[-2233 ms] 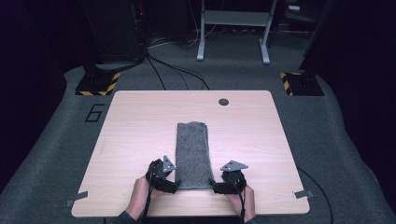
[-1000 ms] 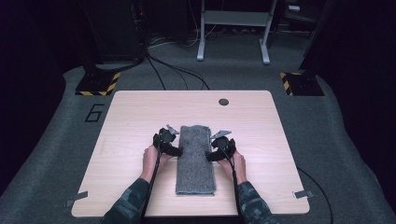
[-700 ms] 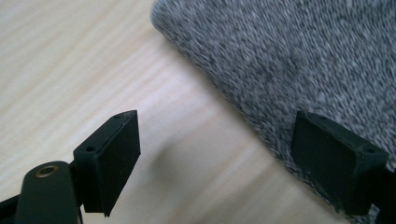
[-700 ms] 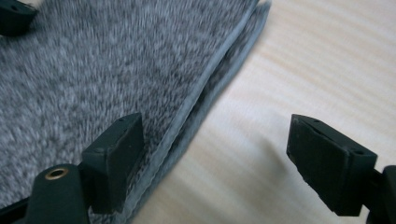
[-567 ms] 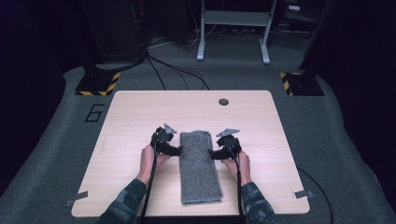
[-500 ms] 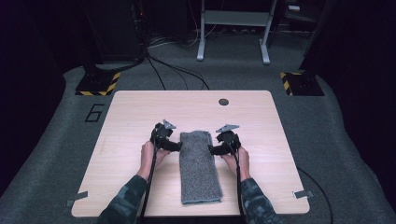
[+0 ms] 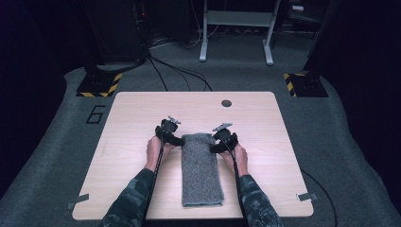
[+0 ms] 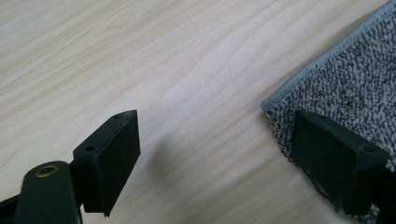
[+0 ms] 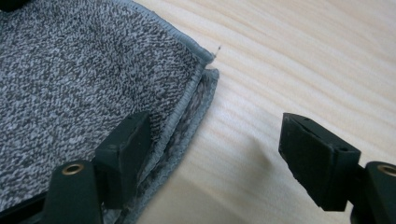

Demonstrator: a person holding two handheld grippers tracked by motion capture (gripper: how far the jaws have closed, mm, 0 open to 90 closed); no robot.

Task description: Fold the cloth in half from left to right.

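A grey speckled towel [image 7: 201, 170], folded into a long strip, lies along the middle of the wooden table [image 7: 269, 127]. My left gripper [image 7: 177, 140] is at its far left corner and open. In the left gripper view [image 8: 219, 154] one jaw hangs over the towel's corner [image 8: 355, 79], the other over bare wood. My right gripper [image 7: 215, 147] is at the far right corner and also open. Its jaws have just been closing. In the right gripper view [image 9: 219, 154] the towel's layered hemmed edge [image 9: 84, 79] lies between them, and the pads stand off it.
A small dark round disc [image 7: 226, 103] sits near the table's far edge. Grey tape strips [image 7: 77, 202] mark the front corners. Beyond the table are cables, yellow-and-black striped stand bases [image 7: 99, 85] and a grey metal frame [image 7: 236, 28] on the carpet.
Both hands have gone from the towel's near end up to its far corners. The towel now lies slightly closer to the front edge. The right jaws stand a little narrower.
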